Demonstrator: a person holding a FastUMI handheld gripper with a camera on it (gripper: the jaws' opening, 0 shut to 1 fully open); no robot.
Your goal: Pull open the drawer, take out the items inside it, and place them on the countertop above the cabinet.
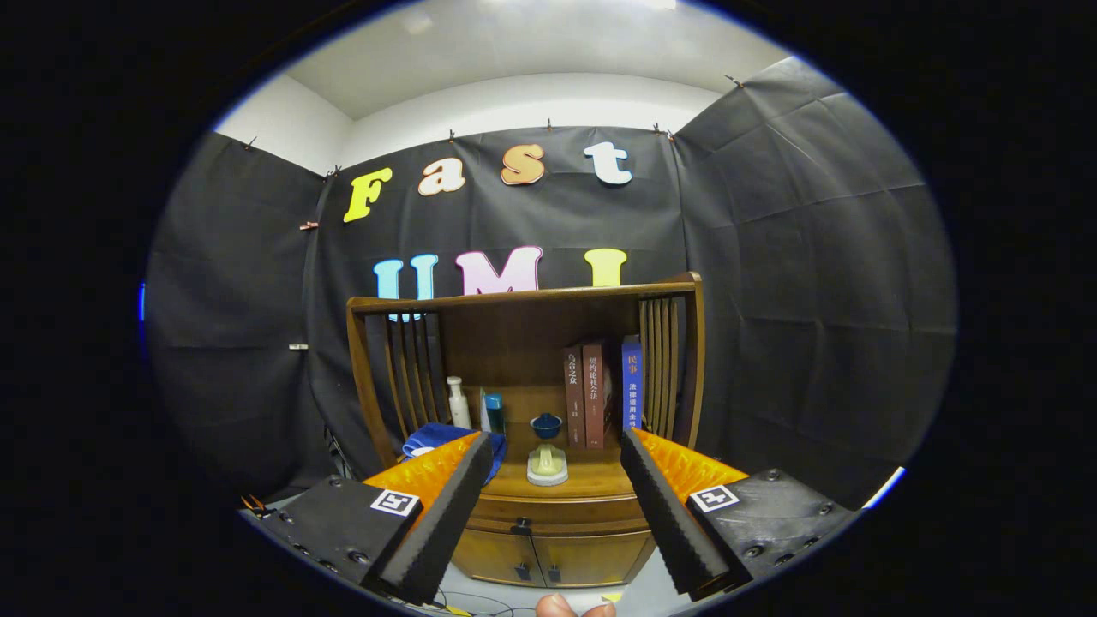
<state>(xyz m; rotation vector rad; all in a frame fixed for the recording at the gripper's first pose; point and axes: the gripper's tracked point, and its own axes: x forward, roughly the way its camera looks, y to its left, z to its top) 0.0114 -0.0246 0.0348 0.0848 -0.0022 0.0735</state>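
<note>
Two fingers of the tongs (557, 497) stand wide apart w/ nothing between them, aimed straight at the cabinet (548, 548), probably to line up on its front. Gripper view: drawer (561, 512) sits shut under the worktop (591, 480), its small knob (520, 523) between the fingers, beyond the tips. Contents of the drawer are hidden. On the worktop, between the fingers: a pale holder w/ a blue cup-like top (547, 454); blue cloth (433, 439) behind the left finger; white bottle (458, 403), teal bottle (494, 413) and books (600, 390) stand at the back. Shut drawer fits either stage: items yet inside, or taken out and closed again.
</note>
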